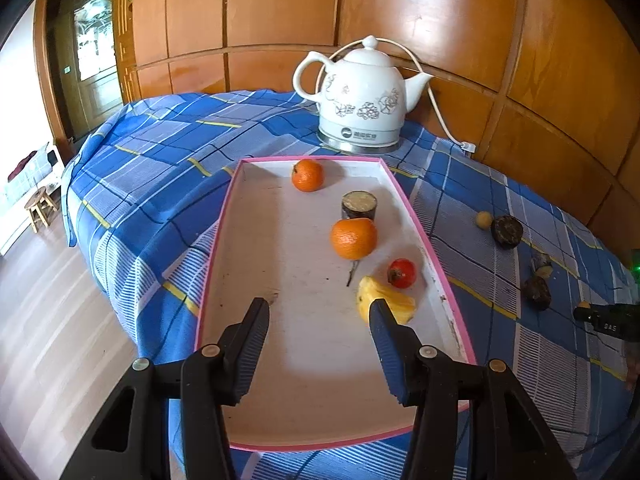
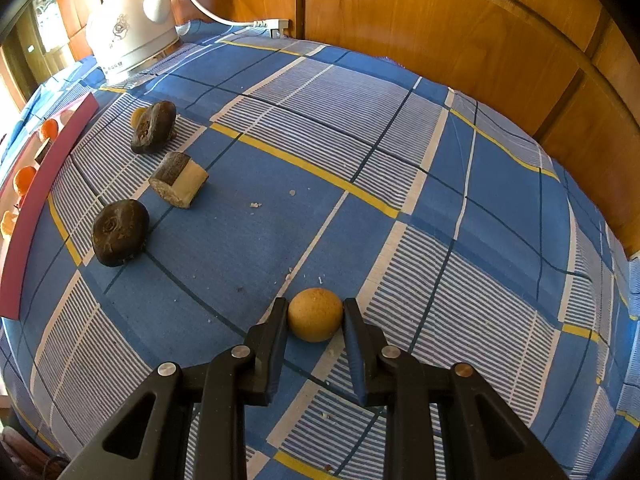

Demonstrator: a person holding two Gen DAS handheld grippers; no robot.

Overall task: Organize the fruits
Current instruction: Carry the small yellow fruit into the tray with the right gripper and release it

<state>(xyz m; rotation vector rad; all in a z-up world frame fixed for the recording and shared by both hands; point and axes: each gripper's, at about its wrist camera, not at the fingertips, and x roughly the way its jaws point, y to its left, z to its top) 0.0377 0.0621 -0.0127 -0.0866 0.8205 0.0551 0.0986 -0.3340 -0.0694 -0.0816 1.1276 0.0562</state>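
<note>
A blue plaid tablecloth (image 2: 400, 168) covered the table under both grippers. Ahead of the left gripper (image 1: 318, 312), past the tray's far end, stood a white kettle (image 1: 362, 100). The pink-rimmed tray (image 1: 212, 264) lay directly beneath that gripper, whose jaws were spread wide and held nothing. Just off its right fingertip lay a yellow fruit piece (image 1: 394, 300); a little further ahead sat a small red fruit (image 1: 402, 273), then an orange (image 1: 353, 238), a dark cut stub (image 1: 359, 205), and at the far end a second orange (image 1: 307, 175).

The right gripper (image 2: 315, 316) had its jaws closed in on a small round tan fruit (image 2: 315, 314), both fingertips touching its sides as it rested on the cloth. Ahead and to its left lay a dark round fruit (image 2: 120, 232), a cut brown chunk (image 2: 178, 179) and another dark piece (image 2: 154, 126), all near the tray's rim.
</note>
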